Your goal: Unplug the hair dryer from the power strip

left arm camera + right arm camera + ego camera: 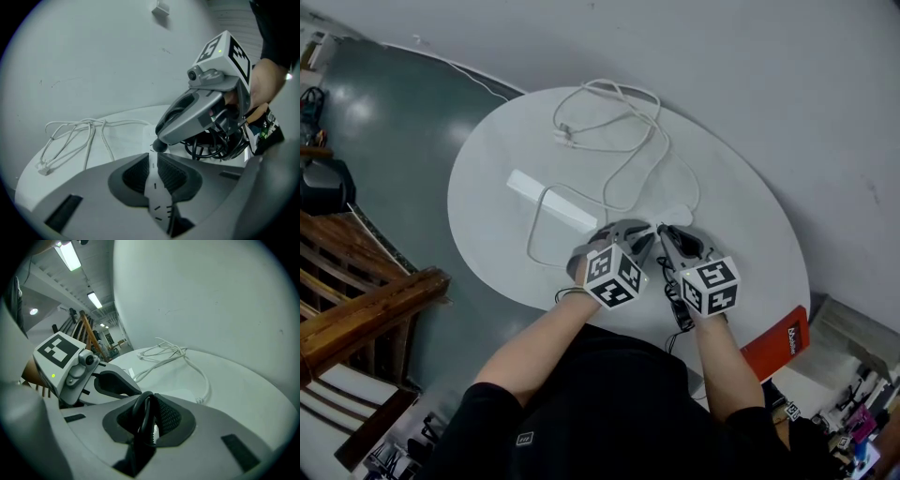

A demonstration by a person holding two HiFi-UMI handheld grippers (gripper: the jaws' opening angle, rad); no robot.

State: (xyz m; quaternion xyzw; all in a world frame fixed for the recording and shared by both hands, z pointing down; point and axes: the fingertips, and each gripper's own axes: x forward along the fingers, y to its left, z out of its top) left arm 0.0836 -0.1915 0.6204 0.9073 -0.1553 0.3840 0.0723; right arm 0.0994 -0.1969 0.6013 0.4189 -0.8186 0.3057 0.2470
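A small white socket block (678, 217) lies on the round white table (487, 216) just beyond both grippers. In the left gripper view a white strip of it with dark slots (154, 187) runs between the pads of my left gripper (153, 173), which is shut on it. My right gripper (147, 420) is shut on a loop of the hair dryer's black cord (142, 416). The two grippers stand tip to tip, left gripper (645, 232) and right gripper (664, 231). More black cord (677, 314) hangs off the table's front edge. The hair dryer itself is hidden.
A long white bar (551, 201) lies left of the grippers. Loose white cable (623, 117) coils across the far half of the table. A red box (780, 343) sits at the front right edge. Wooden furniture (366, 309) stands to the left.
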